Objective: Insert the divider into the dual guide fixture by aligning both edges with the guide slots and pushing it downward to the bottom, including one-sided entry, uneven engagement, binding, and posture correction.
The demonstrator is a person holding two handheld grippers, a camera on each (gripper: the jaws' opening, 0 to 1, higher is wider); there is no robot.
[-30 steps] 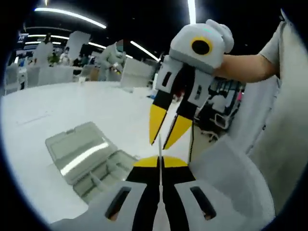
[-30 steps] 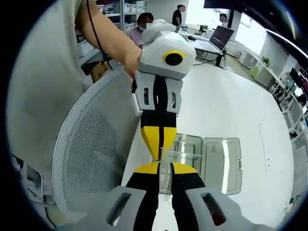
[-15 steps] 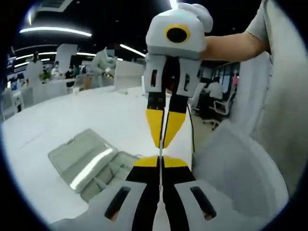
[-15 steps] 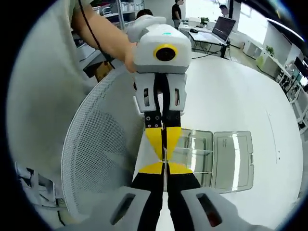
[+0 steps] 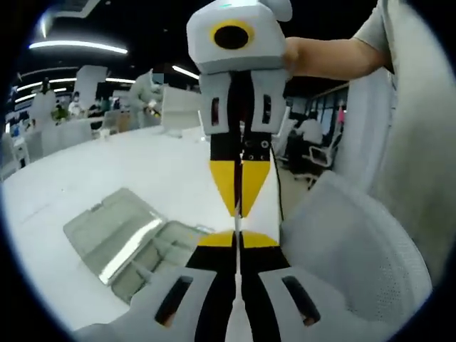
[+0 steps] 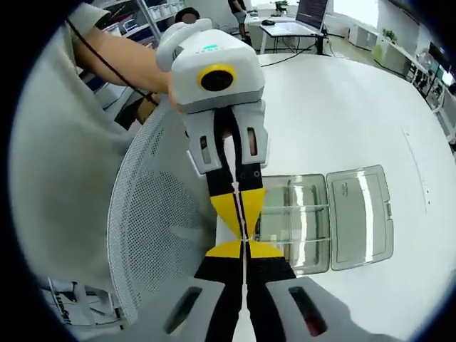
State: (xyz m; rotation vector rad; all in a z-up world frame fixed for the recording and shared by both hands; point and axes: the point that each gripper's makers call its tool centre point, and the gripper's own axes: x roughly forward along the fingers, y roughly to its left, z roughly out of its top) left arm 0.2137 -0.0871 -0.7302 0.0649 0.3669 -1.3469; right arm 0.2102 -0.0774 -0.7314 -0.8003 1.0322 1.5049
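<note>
My left gripper (image 5: pixel 239 235) and right gripper (image 5: pixel 239 211) meet tip to tip above the near table edge, both with yellow jaws pressed together. A thin pale divider (image 5: pixel 238 222) shows edge-on as a fine line between the two sets of tips, gripped from both ends. In the right gripper view the same sliver of divider (image 6: pixel 244 238) sits between my right gripper (image 6: pixel 244 247) and the left gripper (image 6: pixel 242 229). The clear plastic fixture box (image 6: pixel 293 222) lies open on the white table (image 6: pixel 335 121), its guide ribs visible inside, beyond and below the grippers.
The box's flat lid (image 6: pixel 360 212) lies folded open beside the base; the lid (image 5: pixel 112 229) also shows in the left gripper view. A white mesh chair back (image 6: pixel 160 235) stands against the table edge under the grippers. A person's arm (image 5: pixel 335 57) holds the right gripper.
One second ago the right gripper's jaws stood apart and tilted; they have since shut on the divider and swung straight in line with my left gripper. The box has not moved.
</note>
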